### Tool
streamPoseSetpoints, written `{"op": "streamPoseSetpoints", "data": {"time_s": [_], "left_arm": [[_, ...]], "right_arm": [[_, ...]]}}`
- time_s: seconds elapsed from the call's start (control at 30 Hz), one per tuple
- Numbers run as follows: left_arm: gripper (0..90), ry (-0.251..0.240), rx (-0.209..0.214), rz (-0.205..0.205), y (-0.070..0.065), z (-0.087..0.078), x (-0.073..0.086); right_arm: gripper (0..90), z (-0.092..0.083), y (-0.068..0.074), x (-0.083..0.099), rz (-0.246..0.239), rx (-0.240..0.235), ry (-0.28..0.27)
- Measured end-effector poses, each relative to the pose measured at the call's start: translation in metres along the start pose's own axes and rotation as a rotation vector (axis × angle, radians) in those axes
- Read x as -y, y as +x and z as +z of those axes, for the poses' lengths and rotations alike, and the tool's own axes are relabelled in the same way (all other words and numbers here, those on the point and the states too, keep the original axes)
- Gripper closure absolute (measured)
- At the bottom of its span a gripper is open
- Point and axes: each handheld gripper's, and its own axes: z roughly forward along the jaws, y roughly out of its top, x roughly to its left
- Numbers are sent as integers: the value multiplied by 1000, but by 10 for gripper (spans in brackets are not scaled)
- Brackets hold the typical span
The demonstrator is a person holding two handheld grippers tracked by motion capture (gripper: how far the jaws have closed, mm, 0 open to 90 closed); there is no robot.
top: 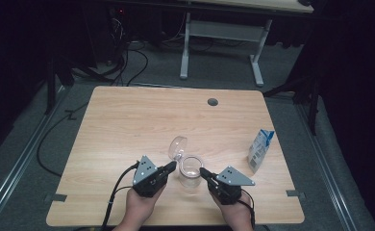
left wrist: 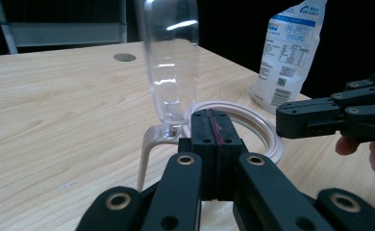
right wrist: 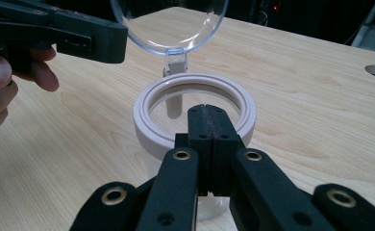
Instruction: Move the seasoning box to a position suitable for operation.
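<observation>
The clear jar stands upright on the tabletop, near the front edge and slightly right of centre. Its hinged lid is a transparent dome, swung open and standing up behind the mouth. A pale ring collar surrounds the mouth, and a pale hinge post joins lid to collar.

Handling judgement: the body looks like thin, rigid clear plastic or glass, therefore light, smooth and likely to slip or tip under a sideways push. The hinge is probably the weakest point; avoid loading it. The collar appears the stiffest part and offers the best grip, taken across its rim. The lid's curved surface gives poor purchase.

The left gripper sits at the jar's left side, its jaws pressed together on nothing, tip at the collar. The right gripper sits at the right side, jaws likewise pressed together and empty.

A milk carton stands near the right edge, well apart.
</observation>
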Motion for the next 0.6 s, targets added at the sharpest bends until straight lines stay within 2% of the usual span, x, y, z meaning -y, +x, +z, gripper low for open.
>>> {"op": "streamPoseSetpoints", "data": {"time_s": [0.2, 0.37, 0.6], "left_arm": [[899, 5, -7, 3, 6, -7, 5], [894, 53, -44, 9, 23, -14, 18], [872, 123, -98, 31, 47, -29, 35]], "right_arm": [[891, -3, 1, -2, -7, 7, -6], [883, -6, -7, -1, 13, 19, -12], [874, -3, -16, 8, 36, 41, 13]]}}
